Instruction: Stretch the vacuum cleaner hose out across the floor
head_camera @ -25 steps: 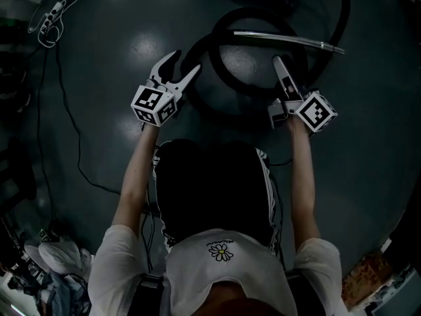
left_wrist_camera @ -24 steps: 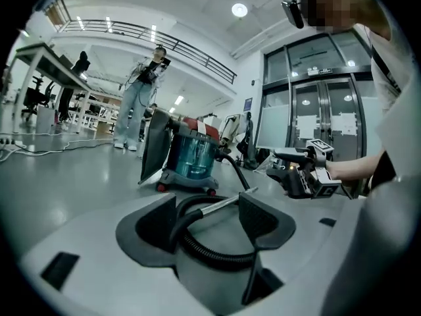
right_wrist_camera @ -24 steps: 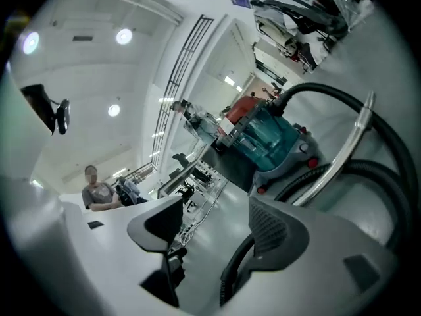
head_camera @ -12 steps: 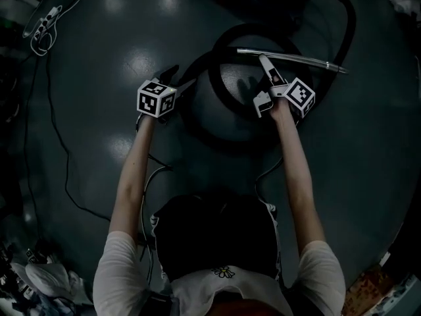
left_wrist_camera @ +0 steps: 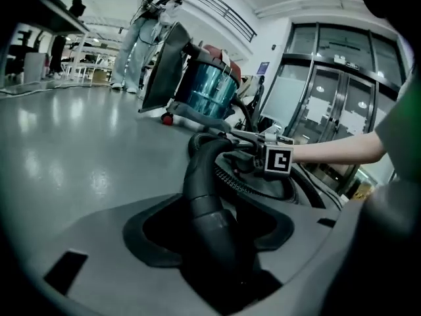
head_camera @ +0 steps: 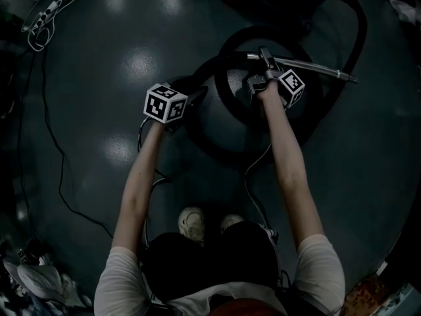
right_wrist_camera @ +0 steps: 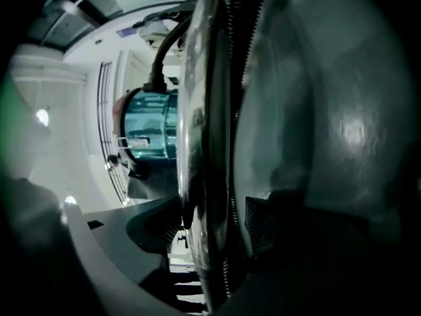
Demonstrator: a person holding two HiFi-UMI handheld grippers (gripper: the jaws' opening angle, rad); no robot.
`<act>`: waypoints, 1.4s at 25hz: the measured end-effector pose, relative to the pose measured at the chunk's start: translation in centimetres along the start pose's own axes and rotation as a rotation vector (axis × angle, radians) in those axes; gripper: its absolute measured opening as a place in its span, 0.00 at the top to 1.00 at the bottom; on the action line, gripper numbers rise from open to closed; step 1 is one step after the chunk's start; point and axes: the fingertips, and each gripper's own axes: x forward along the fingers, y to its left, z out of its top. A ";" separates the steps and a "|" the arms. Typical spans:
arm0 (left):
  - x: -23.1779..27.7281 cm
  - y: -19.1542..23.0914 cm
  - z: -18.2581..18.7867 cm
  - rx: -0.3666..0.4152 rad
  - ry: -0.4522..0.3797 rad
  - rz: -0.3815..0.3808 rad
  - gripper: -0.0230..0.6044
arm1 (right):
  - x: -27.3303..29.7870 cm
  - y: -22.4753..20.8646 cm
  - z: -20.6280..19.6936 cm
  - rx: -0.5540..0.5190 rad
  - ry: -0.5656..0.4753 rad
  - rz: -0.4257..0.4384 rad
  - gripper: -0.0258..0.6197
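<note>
While the vacuum cleaner hose (head_camera: 237, 39) lies coiled in loops on the floor (head_camera: 99, 143), toward its far edge in the head view, both hands have been lowered onto it, so the stretching is judged to be about to start. The black hose cuff (left_wrist_camera: 210, 222) is straddled by the left hand-held gripper (head_camera: 194, 87); its jaws have just been closing but are not yet pressed on it. The metal wand (head_camera: 316, 69) and a ribbed hose run are bracketed by the right hand-held gripper (head_camera: 263, 61), just opened wide, with nothing grasped.
</note>
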 end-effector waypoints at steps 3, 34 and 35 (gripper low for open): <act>-1.3 -1.6 -0.8 -0.014 -0.075 -0.002 0.55 | 0.7 2.6 -2.4 -0.086 0.029 0.057 0.51; -12.4 -11.5 -11.7 -0.395 -0.284 0.179 0.53 | -9.9 16.5 -39.5 -1.326 0.971 0.209 0.69; -13.1 -11.4 -11.2 -0.333 -0.291 0.208 0.52 | -9.9 17.2 -38.8 -1.286 0.950 0.225 0.68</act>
